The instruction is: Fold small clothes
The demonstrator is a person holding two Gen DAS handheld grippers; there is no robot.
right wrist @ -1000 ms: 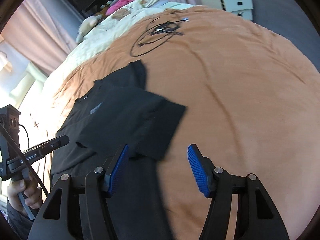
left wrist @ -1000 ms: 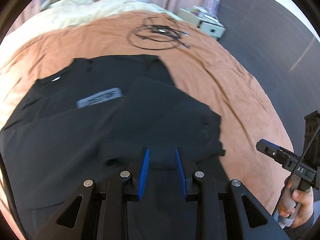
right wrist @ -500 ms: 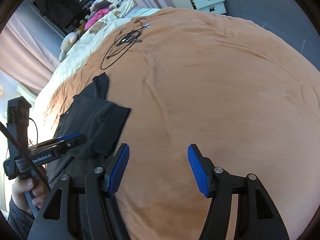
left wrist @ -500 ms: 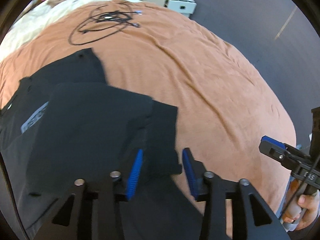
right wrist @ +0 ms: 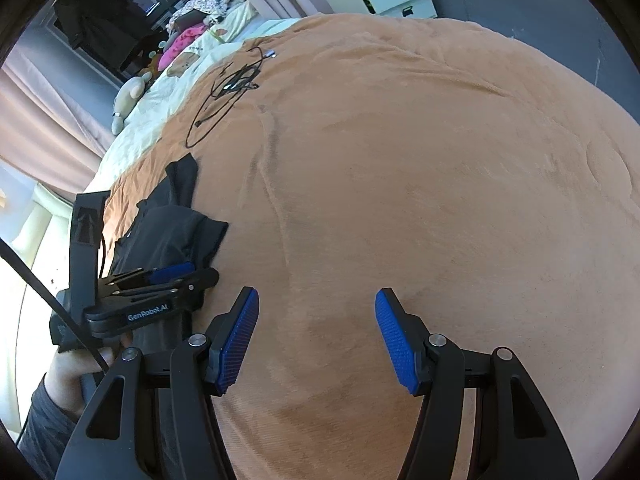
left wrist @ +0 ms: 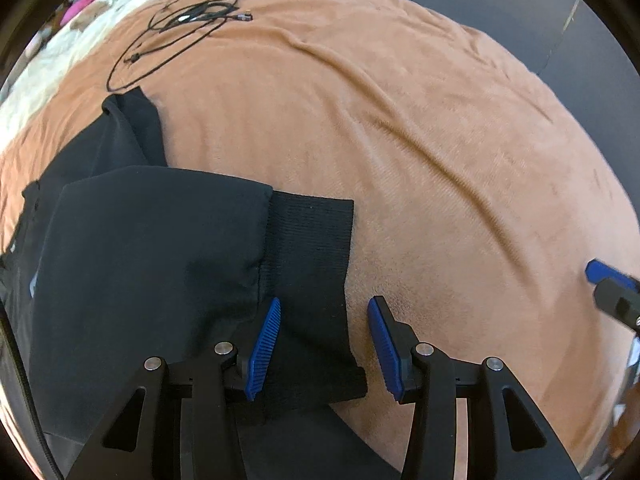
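Lying under the left gripper's parted fingers, the black garment's ribbed cuff

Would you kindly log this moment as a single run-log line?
left gripper: open over ribbed cuff | right gripper: open, empty, over orange blanket | black sweatshirt: sleeve folded across body

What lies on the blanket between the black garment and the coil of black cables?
Nothing: in the left wrist view, only bare orange blanket separates the black garment from the black cables. The garment's far sleeve nearly reaches the cable loop.
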